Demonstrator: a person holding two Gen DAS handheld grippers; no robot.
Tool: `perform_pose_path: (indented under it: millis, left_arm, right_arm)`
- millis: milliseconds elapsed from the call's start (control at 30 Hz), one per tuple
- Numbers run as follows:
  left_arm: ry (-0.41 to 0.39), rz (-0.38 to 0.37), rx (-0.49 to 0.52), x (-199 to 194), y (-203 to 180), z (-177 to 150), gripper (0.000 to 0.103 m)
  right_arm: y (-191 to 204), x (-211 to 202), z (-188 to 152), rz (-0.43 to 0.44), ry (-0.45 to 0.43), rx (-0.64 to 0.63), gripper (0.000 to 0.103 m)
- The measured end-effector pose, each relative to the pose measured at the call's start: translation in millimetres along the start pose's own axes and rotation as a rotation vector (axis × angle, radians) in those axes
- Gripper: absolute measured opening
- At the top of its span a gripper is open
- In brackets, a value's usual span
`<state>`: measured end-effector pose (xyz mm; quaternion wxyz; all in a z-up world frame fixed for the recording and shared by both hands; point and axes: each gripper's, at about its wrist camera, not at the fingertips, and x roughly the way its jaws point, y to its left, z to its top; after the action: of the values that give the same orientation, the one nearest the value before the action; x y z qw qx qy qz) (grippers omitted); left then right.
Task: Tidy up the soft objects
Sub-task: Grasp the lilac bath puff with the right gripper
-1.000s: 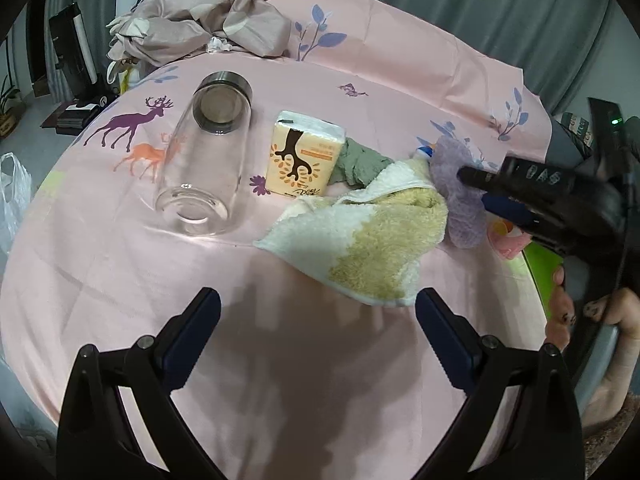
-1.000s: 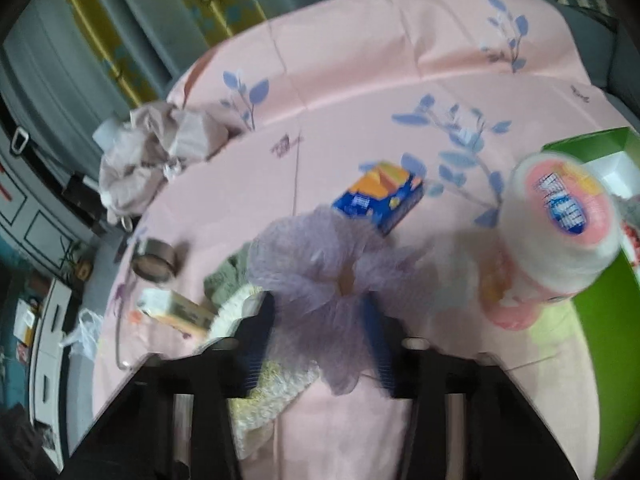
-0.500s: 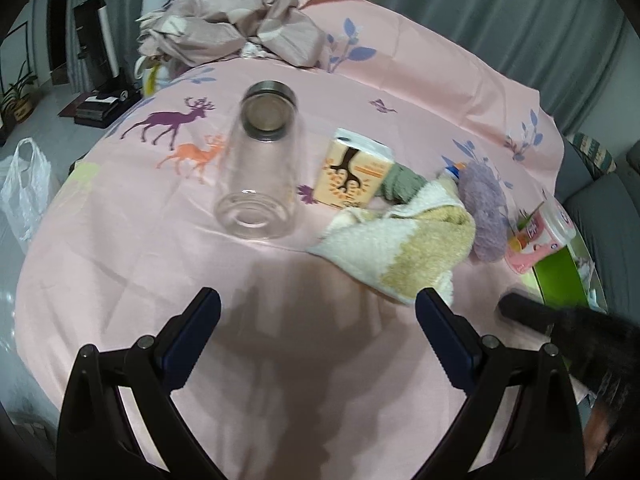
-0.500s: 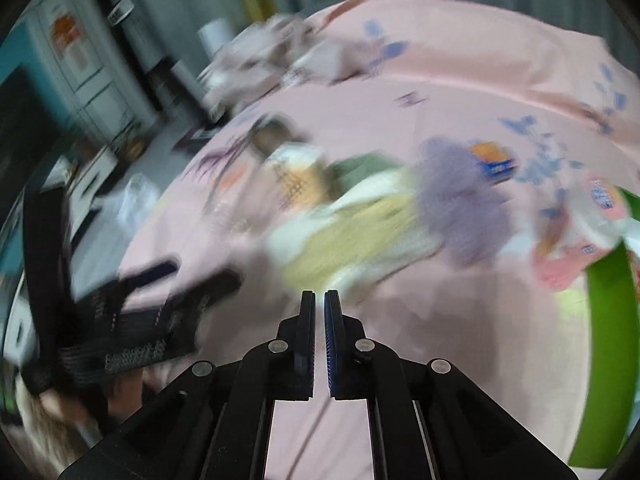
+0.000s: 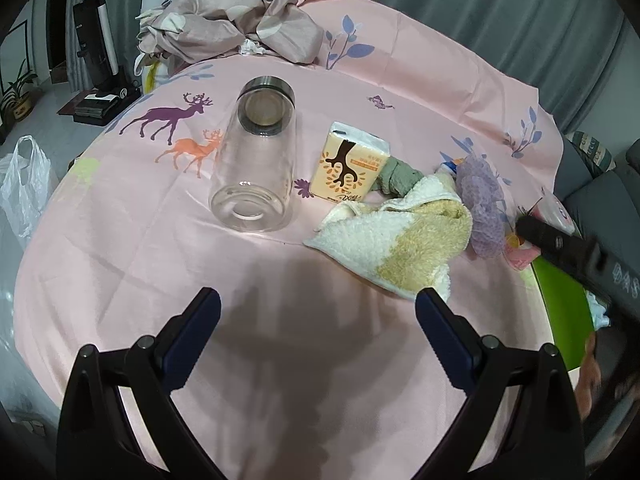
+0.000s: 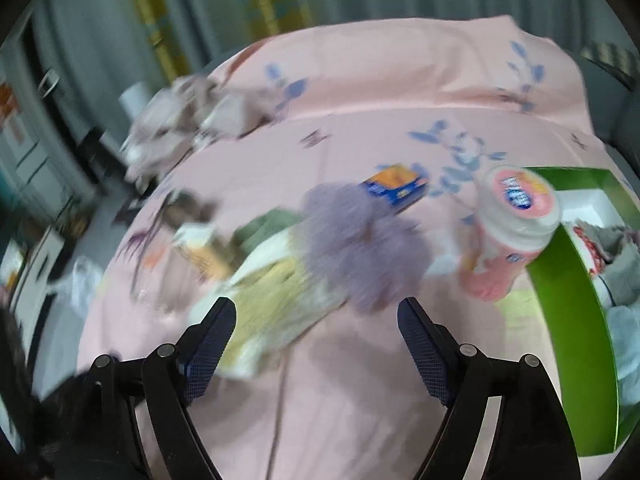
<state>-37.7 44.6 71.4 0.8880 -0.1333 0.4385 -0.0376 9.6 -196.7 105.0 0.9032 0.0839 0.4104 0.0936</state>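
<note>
A purple mesh bath puff [image 5: 482,204] [image 6: 360,240] lies on the pink tablecloth beside a yellow-and-white towel [image 5: 404,240] [image 6: 272,292] and a green cloth [image 5: 398,178] [image 6: 268,224]. A green box [image 6: 576,312] [image 5: 560,292] at the right holds soft items. My left gripper [image 5: 318,324] is open and empty, near the table's front, short of the towel. My right gripper [image 6: 316,328] is open and empty, just short of the puff and towel; it shows in the left wrist view [image 5: 560,244] at the right. The right wrist view is blurred.
A clear glass jar [image 5: 256,160] lies on its side left of a tissue pack [image 5: 350,168]. A pink-lidded tub [image 6: 512,232] stands next to the green box, a blue packet [image 6: 396,186] behind the puff. Crumpled beige fabric [image 5: 232,24] sits at the far edge.
My right gripper let go of the puff, pulled back shut, and now stands open facing the puff again. My left gripper stayed open and drew back a little.
</note>
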Motion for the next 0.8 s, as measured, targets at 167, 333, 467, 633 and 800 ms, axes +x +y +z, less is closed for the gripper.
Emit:
perform_pose_path:
  millis: [167, 333, 467, 633, 800]
  left_arm:
    - [0.020, -0.009, 0.007, 8, -6, -1, 0.097]
    - [0.035, -0.012, 0.021, 13, -10, -2, 0.097]
    - [0.037, -0.013, 0.024, 14, -9, -1, 0.097]
    - [0.025, -0.028, 0.001, 9, -3, 1, 0.096]
    - [-0.002, -0.059, -0.033, -3, 7, 6, 0.091]
  right_arm:
    - [-10, 32, 15, 0.029, 0.003, 0.064, 0.083]
    - [-14, 65, 20, -0.034, 0.014, 0.065, 0.065]
    - [-13, 71, 17, -0.025, 0.057, 0.016, 0.009]
    - [15, 23, 0, 0.112, 0.070, -0.120, 0.006]
    - [52, 6, -39, 0.251, 0.204, -0.268, 0.006]
